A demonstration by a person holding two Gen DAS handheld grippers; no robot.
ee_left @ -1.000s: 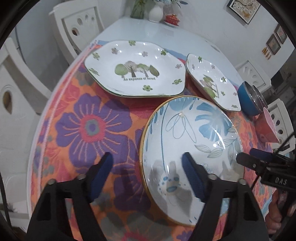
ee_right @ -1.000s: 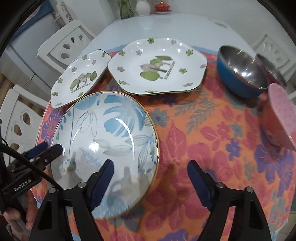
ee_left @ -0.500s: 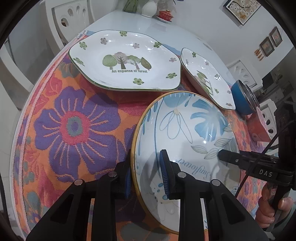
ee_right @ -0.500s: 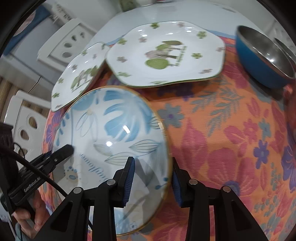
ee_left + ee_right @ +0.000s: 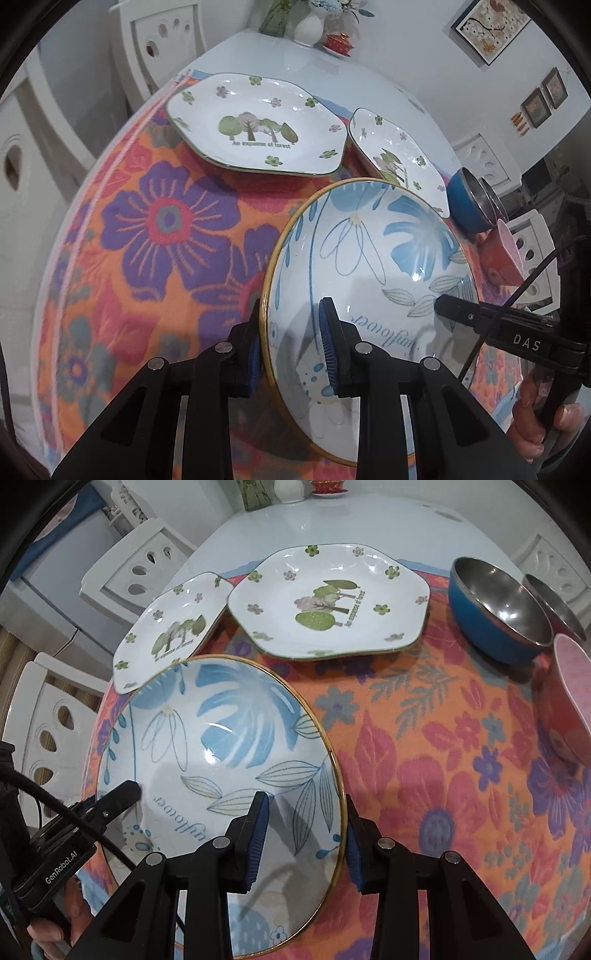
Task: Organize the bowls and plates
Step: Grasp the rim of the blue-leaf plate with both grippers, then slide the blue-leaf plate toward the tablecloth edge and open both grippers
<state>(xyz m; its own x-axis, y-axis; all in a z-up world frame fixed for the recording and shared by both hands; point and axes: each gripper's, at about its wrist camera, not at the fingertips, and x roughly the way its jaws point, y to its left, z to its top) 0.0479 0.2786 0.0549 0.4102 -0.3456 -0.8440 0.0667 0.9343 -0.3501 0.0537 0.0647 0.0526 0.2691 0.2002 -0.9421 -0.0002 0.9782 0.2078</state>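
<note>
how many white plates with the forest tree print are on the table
2. The large hexagonal white forest-print plate lies at the far middle of the floral tablecloth. The smaller square white forest-print plate sits to its left in the right wrist view, its near edge hidden behind the blue-leaf bowl.

The pink bowl (image 5: 570,701) is cut off by the frame edge, hiding the far steel bowl (image 5: 554,602).

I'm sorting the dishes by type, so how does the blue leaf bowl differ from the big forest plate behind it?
The blue leaf bowl is round with a gold rim; the forest plate is angular, six-sided, with a dark green edge. The bowl is deeper, the plate shallow. The bowl is clamped at opposite rims by the left hand-held gripper and right hand-held gripper; the plate lies untouched on the floral cloth. Both are glossy white ceramic with printed lettering.
</note>
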